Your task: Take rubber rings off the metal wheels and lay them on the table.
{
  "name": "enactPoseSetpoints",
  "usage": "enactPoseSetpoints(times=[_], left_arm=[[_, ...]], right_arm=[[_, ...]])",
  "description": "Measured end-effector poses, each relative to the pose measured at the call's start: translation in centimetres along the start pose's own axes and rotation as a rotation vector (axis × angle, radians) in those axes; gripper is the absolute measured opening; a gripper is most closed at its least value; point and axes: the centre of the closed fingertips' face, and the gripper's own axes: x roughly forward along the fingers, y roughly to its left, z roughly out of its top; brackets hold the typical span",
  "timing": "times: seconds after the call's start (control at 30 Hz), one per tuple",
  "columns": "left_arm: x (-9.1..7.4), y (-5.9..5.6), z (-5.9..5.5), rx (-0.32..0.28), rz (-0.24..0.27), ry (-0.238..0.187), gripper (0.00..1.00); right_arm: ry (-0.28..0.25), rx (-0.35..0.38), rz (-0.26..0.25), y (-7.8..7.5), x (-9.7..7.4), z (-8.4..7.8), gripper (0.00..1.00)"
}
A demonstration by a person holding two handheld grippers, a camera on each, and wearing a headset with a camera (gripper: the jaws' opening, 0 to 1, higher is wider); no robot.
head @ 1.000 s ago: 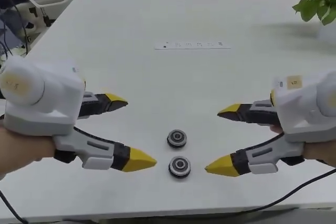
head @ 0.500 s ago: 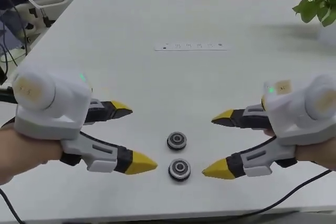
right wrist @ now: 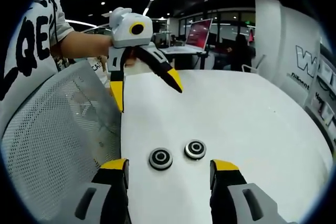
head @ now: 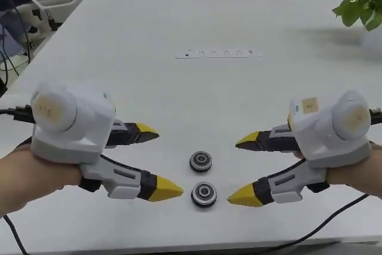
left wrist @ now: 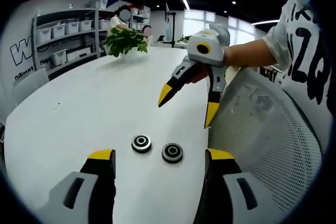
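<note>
Rubber-ringed wheels [head: 201, 161] lie between left hand-held gripper [head: 164, 160] and right hand-held gripper [head: 235, 169], both agape; gripper views add a mesh chair [right wrist: 63, 129].

An open-plan office holds grey shelves of white bins [left wrist: 62, 31], a red-screened laptop [right wrist: 198, 34], a white mesh chair [right wrist: 55, 129], a wide white table [head: 179, 22].

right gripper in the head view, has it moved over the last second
Yes. The right gripper has drifted left, its lower tip closing on the nearer wheel, which sits unchanged below the white strip.
</note>
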Motion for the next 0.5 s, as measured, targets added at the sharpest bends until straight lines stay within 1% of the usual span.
enactPoseSetpoints(times=[0.37, 0.5], left_arm=[[1.4, -0.1, -0.7, -0.001, -0.027, 0.023, 0.62], [2.1, -0.4, -0.9, 0.012, -0.045, 0.036, 0.61]], right_arm=[[0.030, -0.008, 0.021, 0.1, 0.7, -0.9, 0.58], [0.038, -0.010, 0.028, 0.2, 0.9, -1.1, 0.56]])
